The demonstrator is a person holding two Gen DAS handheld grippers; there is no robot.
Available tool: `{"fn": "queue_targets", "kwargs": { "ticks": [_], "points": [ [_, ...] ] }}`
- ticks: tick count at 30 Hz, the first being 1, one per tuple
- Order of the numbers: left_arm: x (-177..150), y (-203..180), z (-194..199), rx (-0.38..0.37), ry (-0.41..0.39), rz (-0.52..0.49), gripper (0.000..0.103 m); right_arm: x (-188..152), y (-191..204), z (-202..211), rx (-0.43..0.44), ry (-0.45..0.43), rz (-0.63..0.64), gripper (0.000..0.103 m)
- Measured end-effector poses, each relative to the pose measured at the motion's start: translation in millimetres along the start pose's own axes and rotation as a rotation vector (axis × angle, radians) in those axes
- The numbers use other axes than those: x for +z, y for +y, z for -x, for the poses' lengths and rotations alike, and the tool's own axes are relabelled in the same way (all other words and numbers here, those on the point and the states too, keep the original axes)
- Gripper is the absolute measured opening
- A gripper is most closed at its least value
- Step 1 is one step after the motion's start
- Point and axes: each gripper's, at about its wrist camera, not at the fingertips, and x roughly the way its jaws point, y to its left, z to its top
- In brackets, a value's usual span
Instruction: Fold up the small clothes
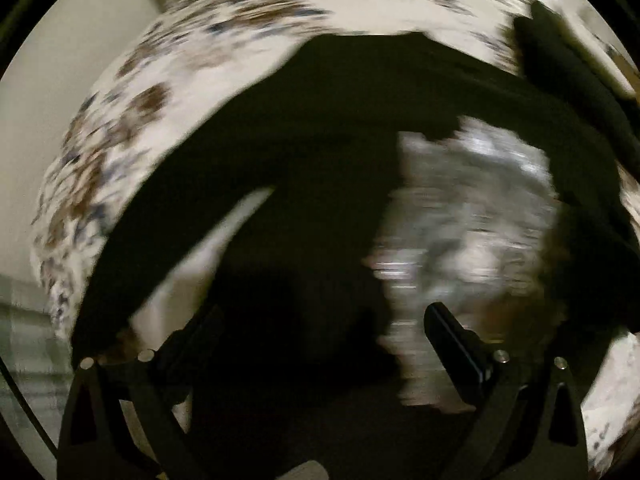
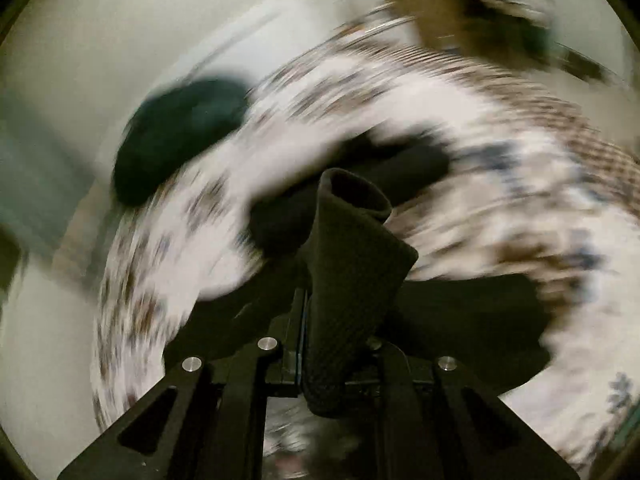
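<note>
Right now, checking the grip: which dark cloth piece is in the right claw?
The ribbed black sock, pinched upright in the right claw; the dark green bundle lies apart on the patterned sheet.

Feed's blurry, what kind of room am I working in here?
Probably a bedroom or other home room. The work surface looks like a bed or table under a floral-print cloth, with plain pale walls behind. Dark clothes lie on the cloth, and the right gripper is shut on a black ribbed garment.
</note>
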Motion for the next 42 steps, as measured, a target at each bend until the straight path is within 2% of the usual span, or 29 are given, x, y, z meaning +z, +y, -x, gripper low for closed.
{"fn": "queue_targets", "kwargs": {
  "ticks": [3, 6, 11, 15, 16, 18, 19, 20, 22, 25, 27, 30, 32, 36, 38, 39, 40, 41, 42],
  "points": [
    [-4.9, 43.7, -15.0, 0.037, 0.03, 0.065, 0.103, -54.8, 82.2, -69.0, 0.006, 0.118, 0.16, 0.011],
    [-13.1, 83.4, -26.0, 0.061, 0.054, 0.12, 0.103, -110.0, 136.8, -118.3, -0.01, 0.212, 0.272, 0.011],
    [-24.2, 121.6, -33.2, 0.064, 0.068, 0.186, 0.103, -177.5, 170.9, -150.2, -0.047, 0.264, 0.383, 0.011],
    [-32.2, 134.4, -36.9, 0.049, 0.077, 0.211, 0.103, -182.0, 178.5, -153.8, -0.065, 0.316, 0.426, 0.015],
    [-33.5, 135.7, -37.9, 0.044, 0.081, 0.212, 0.103, -179.8, 174.6, -150.5, -0.048, 0.364, 0.408, 0.018],
    [-34.6, 137.7, -38.9, 0.035, 0.086, 0.215, 0.103, -173.6, 161.9, -145.0, 0.046, 0.46, 0.328, 0.038],
    [-35.4, 136.6, -37.9, 0.028, 0.087, 0.218, 0.103, -168.1, 150.3, -137.5, 0.104, 0.502, 0.267, 0.055],
    [-35.5, 136.2, -37.6, 0.02, 0.088, 0.221, 0.103, -162.6, 139.3, -128.8, 0.135, 0.512, 0.223, 0.063],
    [-34.8, 136.7, -37.4, 0.007, 0.087, 0.226, 0.103, -147.4, 109.8, -100.8, 0.174, 0.48, 0.139, 0.063],
    [-29.9, 133.7, -39.6, -0.022, 0.102, 0.241, 0.103, -126.3, 60.1, -65.2, 0.088, 0.424, 0.054, 0.064],
    [-19.8, 127.8, -40.3, -0.071, 0.112, 0.257, 0.103, -113.9, 27.3, -49.0, 0.026, 0.395, 0.0, 0.064],
    [5.4, 107.7, -34.2, -0.157, 0.076, 0.255, 0.103, -103.2, -25.1, -27.8, -0.066, 0.357, -0.073, 0.064],
    [28.5, 86.7, -32.4, -0.206, 0.036, 0.218, 0.103, -99.6, -44.0, -22.4, -0.108, 0.342, -0.109, 0.064],
    [74.9, 42.4, -48.9, -0.204, -0.009, 0.117, 0.103, -88.1, -80.0, -16.9, -0.174, 0.302, -0.146, 0.064],
    [91.3, 21.3, -65.6, -0.193, 0.003, 0.054, 0.095, -86.3, -95.3, -18.9, -0.193, 0.289, -0.171, 0.064],
    [96.3, 10.6, -72.8, -0.188, 0.012, 0.014, 0.083, -86.3, -104.9, -19.5, -0.201, 0.284, -0.195, 0.064],
    [98.6, -2.4, -78.4, -0.166, 0.021, -0.038, 0.062, -85.5, -106.6, -23.1, -0.202, 0.28, -0.208, 0.064],
    [99.1, -9.4, -79.4, -0.158, 0.012, -0.074, 0.049, -84.5, -111.4, -23.0, -0.201, 0.275, -0.22, 0.064],
    [99.0, -13.6, -77.4, -0.154, -0.012, -0.098, 0.029, -83.5, -116.3, -22.6, -0.201, 0.269, -0.23, 0.064]
  ]
}}
